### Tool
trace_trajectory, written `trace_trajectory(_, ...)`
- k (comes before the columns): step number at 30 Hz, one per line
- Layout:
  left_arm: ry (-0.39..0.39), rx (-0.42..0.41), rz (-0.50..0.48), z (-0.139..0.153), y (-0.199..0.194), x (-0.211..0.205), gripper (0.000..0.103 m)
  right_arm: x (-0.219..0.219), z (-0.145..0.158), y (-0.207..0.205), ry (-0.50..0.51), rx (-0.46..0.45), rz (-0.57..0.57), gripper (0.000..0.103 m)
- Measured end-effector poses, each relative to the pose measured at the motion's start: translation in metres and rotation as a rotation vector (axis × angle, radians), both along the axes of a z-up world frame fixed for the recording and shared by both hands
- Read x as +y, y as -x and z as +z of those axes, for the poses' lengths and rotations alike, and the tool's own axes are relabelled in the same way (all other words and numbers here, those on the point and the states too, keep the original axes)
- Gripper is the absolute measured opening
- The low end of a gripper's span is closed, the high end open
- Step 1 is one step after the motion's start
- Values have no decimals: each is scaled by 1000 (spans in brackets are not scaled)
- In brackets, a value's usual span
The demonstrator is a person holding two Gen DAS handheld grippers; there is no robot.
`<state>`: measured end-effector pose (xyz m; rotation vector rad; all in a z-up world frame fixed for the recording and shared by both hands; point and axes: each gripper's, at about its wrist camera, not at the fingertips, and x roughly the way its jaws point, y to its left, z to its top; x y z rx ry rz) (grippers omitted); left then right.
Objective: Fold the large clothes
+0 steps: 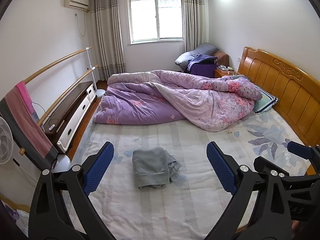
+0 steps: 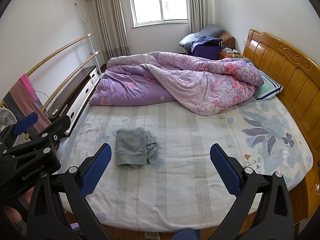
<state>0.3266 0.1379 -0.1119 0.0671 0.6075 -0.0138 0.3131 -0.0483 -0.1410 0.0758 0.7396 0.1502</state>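
My left gripper point(image 1: 160, 168) and right gripper point(image 2: 160, 168) are both spread wide and hold nothing. The gray cloth point(image 1: 153, 167) lies folded on the bed point(image 1: 180, 210), near its foot edge, so I hang back above it.

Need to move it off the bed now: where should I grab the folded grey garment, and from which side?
Take the grey garment by its thick ribbed hem band, the neat edge nearest the cameras, coming in low from the near side of the bed. Its far-right side is loose and rumpled, likely to unfold. Both grippers, left and right, are open and apart from it.
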Motion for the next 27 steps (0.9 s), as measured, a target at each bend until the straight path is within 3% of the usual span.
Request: trace_trajectory(27, -2, 5, 2, -4, 1, 1, 94, 1, 0, -1, 1, 4, 0, 95)
